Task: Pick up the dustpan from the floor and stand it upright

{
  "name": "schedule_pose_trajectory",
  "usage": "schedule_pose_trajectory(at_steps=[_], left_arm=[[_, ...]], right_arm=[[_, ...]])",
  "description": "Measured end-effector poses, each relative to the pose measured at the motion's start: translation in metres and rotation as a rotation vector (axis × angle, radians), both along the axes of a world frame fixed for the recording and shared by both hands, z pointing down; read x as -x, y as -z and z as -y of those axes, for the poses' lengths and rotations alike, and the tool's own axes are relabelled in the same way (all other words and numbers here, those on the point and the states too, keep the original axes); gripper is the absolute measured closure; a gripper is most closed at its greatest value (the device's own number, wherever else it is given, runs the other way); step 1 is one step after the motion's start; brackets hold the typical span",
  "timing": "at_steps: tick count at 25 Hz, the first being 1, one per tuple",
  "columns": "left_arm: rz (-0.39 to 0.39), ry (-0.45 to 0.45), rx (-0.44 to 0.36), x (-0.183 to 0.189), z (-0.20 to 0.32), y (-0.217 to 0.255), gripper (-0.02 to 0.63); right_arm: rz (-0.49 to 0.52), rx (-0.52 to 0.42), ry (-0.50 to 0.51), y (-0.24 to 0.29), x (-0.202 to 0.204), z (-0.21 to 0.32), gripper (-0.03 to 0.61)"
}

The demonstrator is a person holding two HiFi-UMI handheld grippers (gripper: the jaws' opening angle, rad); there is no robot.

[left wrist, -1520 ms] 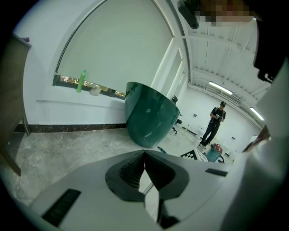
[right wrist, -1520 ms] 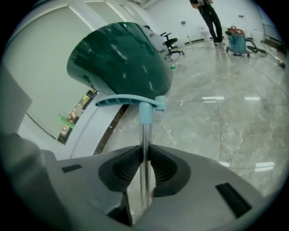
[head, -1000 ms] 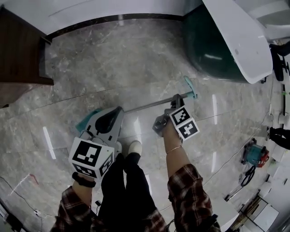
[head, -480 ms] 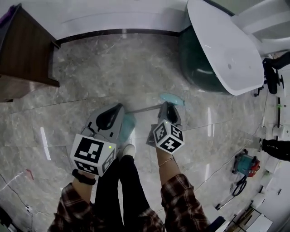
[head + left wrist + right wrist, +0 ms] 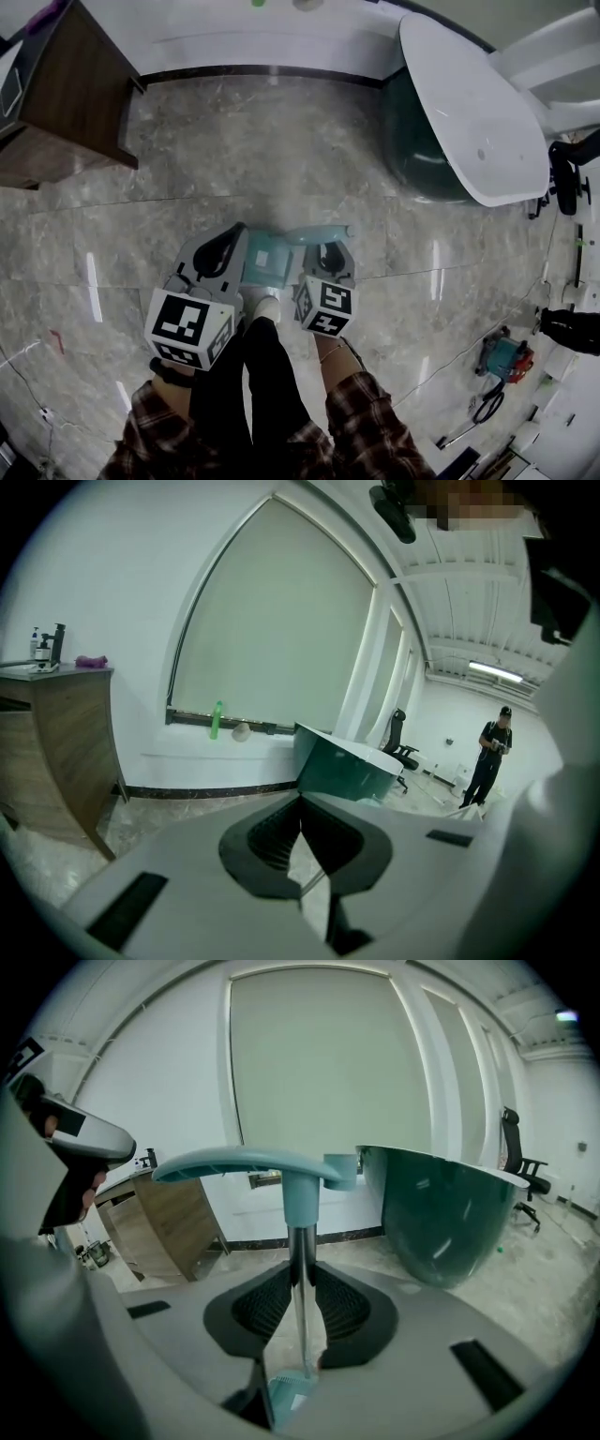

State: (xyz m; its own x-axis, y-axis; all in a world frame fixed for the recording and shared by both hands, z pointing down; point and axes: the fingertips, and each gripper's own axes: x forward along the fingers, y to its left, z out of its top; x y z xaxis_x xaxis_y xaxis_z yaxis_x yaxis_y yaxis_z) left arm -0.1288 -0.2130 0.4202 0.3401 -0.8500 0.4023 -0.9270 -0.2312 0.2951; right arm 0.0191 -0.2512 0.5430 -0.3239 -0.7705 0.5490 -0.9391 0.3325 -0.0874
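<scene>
The dustpan has a teal pan (image 5: 262,262), a thin metal pole (image 5: 300,1279) and a teal crossbar handle (image 5: 253,1162). It hangs off the marble floor, pole nearly upright, with the pan below. My right gripper (image 5: 300,1283) is shut on the pole just under the handle; in the head view it (image 5: 330,251) is right of the pan. My left gripper (image 5: 234,232) is left of the pan, and its jaws (image 5: 300,808) meet at the tips with nothing between them. I cannot tell whether its body touches the pan.
A dark green tub with a white top (image 5: 469,122) stands at the back right, a wooden cabinet (image 5: 66,94) at the back left. Tools (image 5: 502,352) lie on the floor at right. My shoe (image 5: 267,305) is under the pan. A person (image 5: 489,754) stands far off.
Both grippers rose. The right one rolled and swung the pole from lying along the floor to nearly upright. The pan came off the floor and now hangs between the grippers.
</scene>
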Motion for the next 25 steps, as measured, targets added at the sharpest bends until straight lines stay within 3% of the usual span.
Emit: schedule_pose_trajectory(at_steps=[5,16,25], left_arm=[[-0.018,0.009,0.027,-0.01,-0.025,-0.01,0.603],[-0.038,-0.018,0.016,-0.034,-0.026,0.001,0.603],[-0.025,-0.055,-0.036,-0.042,-0.024,0.078,0.603]], right_arm=[[0.021,0.062,0.031,-0.01,-0.005,-0.011,0.498],[0.064,0.069,0.049,0.009,-0.015,-0.025,0.497],[0.121,0.037,0.083,0.111,-0.015,-0.044,0.498]])
